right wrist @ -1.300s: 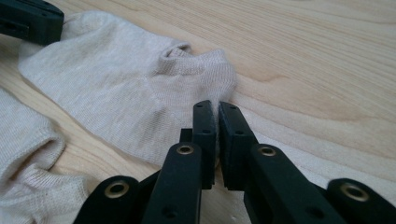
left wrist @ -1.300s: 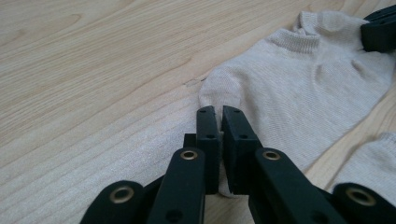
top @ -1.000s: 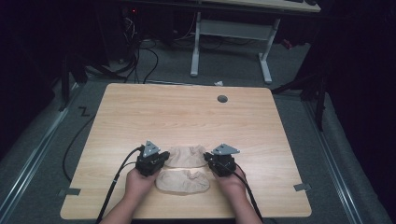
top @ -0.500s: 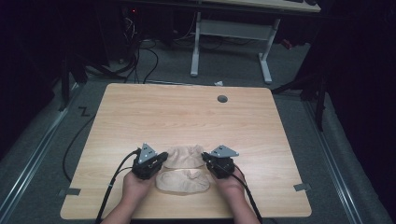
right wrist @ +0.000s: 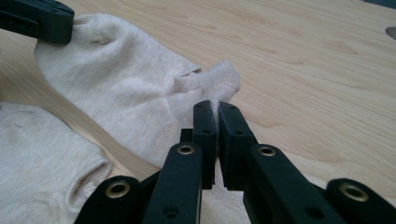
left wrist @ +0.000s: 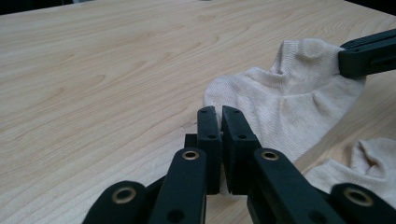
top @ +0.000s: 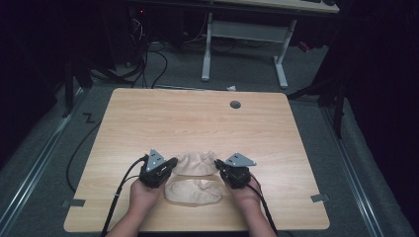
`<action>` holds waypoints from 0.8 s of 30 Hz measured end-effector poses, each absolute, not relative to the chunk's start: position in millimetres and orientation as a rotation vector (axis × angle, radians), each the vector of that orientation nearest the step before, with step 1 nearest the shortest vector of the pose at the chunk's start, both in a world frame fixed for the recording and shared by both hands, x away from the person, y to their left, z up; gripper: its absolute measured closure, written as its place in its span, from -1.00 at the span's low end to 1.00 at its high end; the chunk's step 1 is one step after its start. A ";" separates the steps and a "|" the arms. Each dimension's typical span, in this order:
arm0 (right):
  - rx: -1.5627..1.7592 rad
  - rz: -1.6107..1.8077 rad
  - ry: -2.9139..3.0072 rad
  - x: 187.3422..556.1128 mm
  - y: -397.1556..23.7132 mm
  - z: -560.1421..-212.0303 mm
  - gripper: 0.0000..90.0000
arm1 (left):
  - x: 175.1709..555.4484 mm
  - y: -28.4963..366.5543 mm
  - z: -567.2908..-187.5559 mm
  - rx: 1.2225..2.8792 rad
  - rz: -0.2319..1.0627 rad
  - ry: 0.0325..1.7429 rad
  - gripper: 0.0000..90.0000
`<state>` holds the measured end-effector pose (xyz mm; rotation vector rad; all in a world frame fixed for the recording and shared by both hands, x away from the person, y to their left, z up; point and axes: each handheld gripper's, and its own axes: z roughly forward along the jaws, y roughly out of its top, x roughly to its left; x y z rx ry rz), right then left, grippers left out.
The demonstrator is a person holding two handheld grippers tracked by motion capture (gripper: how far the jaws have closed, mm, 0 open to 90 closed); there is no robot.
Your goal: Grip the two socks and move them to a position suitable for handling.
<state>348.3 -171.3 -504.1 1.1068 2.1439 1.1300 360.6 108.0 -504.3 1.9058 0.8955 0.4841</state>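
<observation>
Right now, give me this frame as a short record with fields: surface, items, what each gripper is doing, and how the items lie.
surface: wooden table, with a round hole near its far edge
items: two beige socks
far sock: stretched between the two grippers
near sock: lies flat on the table, just in front of the person, not gripped
left gripper: shut on one end of the far sock
right gripper: shut on the other end of the far sock
hands: one on each gripper, coming in from the near edge
</observation>
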 end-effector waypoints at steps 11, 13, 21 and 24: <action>1.047 1.142 2.143 323.6 -166.5 -491.2 0.93 | 335.1 117.3 -494.8 1.915 0.446 0.873 0.93; 1.031 1.146 2.147 317.2 -165.7 -489.1 0.93 | 329.0 120.7 -492.0 1.902 0.444 0.871 0.93; 0.977 1.144 2.156 291.1 -163.3 -484.1 0.93 | 308.0 127.3 -488.5 1.892 0.403 0.851 0.93; 0.955 1.142 2.162 281.9 -163.4 -483.6 0.93 | 304.1 130.1 -489.8 1.890 0.388 0.861 0.93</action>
